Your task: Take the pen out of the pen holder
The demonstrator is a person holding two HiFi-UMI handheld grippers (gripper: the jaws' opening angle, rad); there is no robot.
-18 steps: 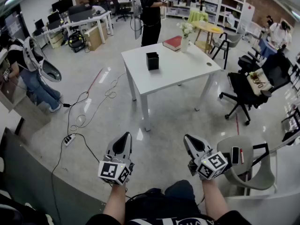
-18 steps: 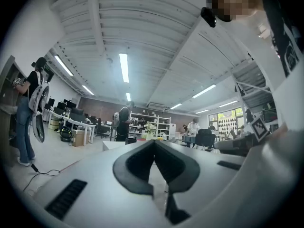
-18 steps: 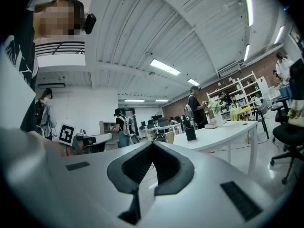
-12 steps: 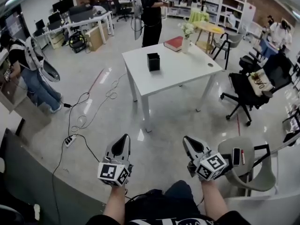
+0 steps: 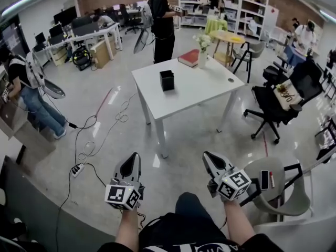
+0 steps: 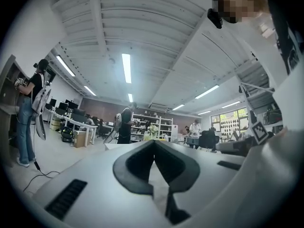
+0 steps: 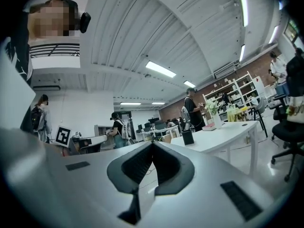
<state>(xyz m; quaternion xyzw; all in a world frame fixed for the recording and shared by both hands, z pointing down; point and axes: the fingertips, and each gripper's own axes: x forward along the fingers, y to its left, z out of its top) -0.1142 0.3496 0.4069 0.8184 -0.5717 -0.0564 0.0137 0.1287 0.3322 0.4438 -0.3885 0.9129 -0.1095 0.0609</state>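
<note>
**A:** What is the biggest thing to get past?

**B:** The floor (image 5: 189,140). The white worktop (image 5: 205,91) stands well apart from the person, so I judge the approach is hardly begun. Cables (image 5: 97,127) trail on the left, and a foot caught there would mean a stumble.

**A:** And the two grippers?

**B:** Both are held low and level, side by side. The left gripper (image 5: 132,160) has its jaws closed tip to tip with nothing between them. The right gripper (image 5: 209,158) is the same: pressed together and empty. They must open before any grasp; arriving closed, they would only knock things.

**A:** Where is the pen holder?

**B:** The black pen holder (image 5: 167,80) stands upright, alone, on the worktop's left half. It is well clear of the red book (image 5: 188,58) and the flower vase (image 5: 202,56) at the far edge.

**A:** The pen?

**B:** Too small to make out from here. A pull that is not straight up could drag the light holder along or tip it.
</note>
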